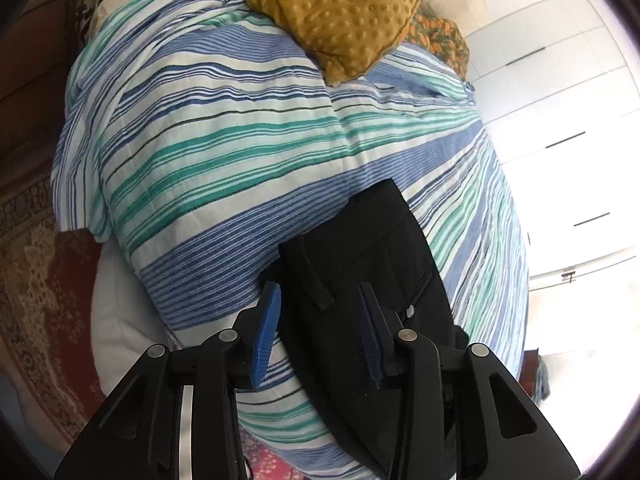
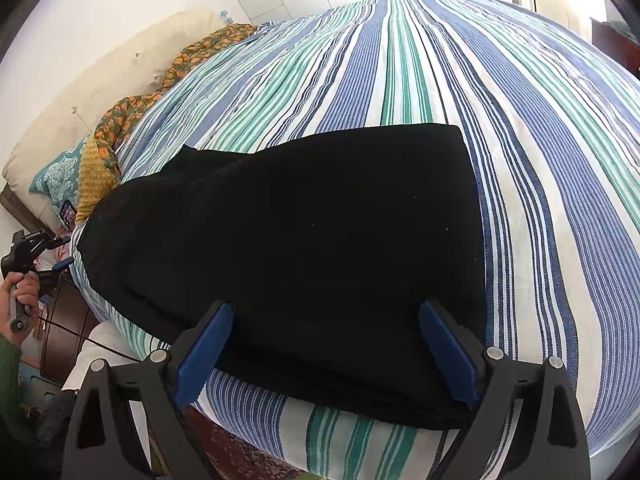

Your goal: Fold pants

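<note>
The black pants (image 2: 304, 240) lie flat on the striped blanket (image 2: 520, 140) of a bed, close to its near edge. The right tongs (image 2: 326, 350) hang just above the near side of the pants with their blue pads wide apart, and nothing is pinched between them. The left tongs (image 1: 318, 334) sit over one end of the pants (image 1: 360, 272), where a belt loop and a small white button show; their pads are part way apart, one over the blanket and one over the black cloth, and they do not squeeze anything. In the right view the left tongs (image 2: 60, 266) are small and far off to the side, held in a hand (image 2: 22, 300) with a green sleeve (this is past the end of the pants). The pants stretch long from side to side along the bed's near edge, wider at one end and cut straight at the other. Behind them the blanket is open and bare for a long way. A yellow bumpy pillow (image 1: 340, 12) rests at the far end, well apart from the pants.
</note>
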